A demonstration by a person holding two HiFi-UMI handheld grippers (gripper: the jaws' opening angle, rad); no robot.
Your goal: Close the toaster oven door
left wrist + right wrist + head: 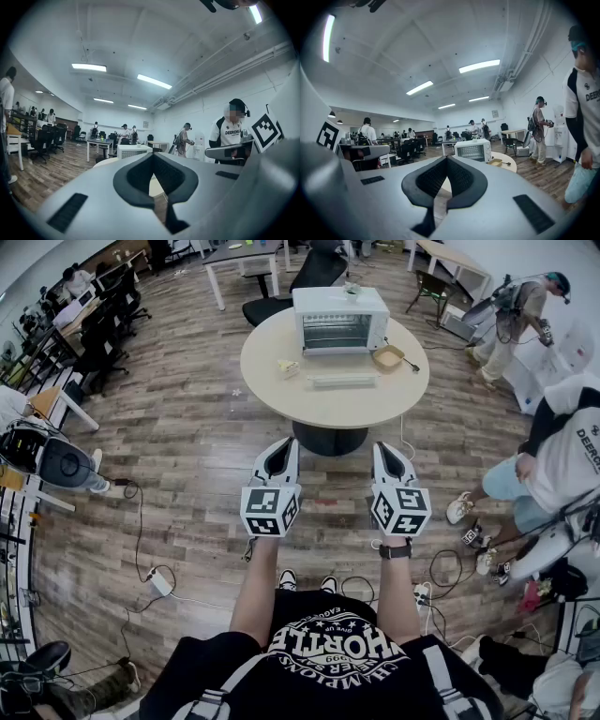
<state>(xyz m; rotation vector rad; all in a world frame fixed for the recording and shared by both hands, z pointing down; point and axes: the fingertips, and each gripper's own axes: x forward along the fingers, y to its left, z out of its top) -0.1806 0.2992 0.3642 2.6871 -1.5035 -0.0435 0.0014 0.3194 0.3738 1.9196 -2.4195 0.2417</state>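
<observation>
A white toaster oven (339,320) stands at the back of a round beige table (281,395). Its front faces me and the rack inside shows. A pale bar (342,381) lies in front of it and looks like the handle of the folded-down glass door. Both grippers hang over the wooden floor, well short of the table and pointing at it. My left gripper (281,454) is shut and empty, and so is my right gripper (386,454). The oven (133,151) shows small beyond the left gripper (153,156) and also as the oven (472,150) beyond the right gripper (446,159).
A small wooden tray (387,357) sits right of the oven and a yellow item (288,367) left of it. A cup (352,289) stands on the oven. A black chair (314,273) is behind the table. People (562,456) stand at the right. Cables (150,568) trail on the floor.
</observation>
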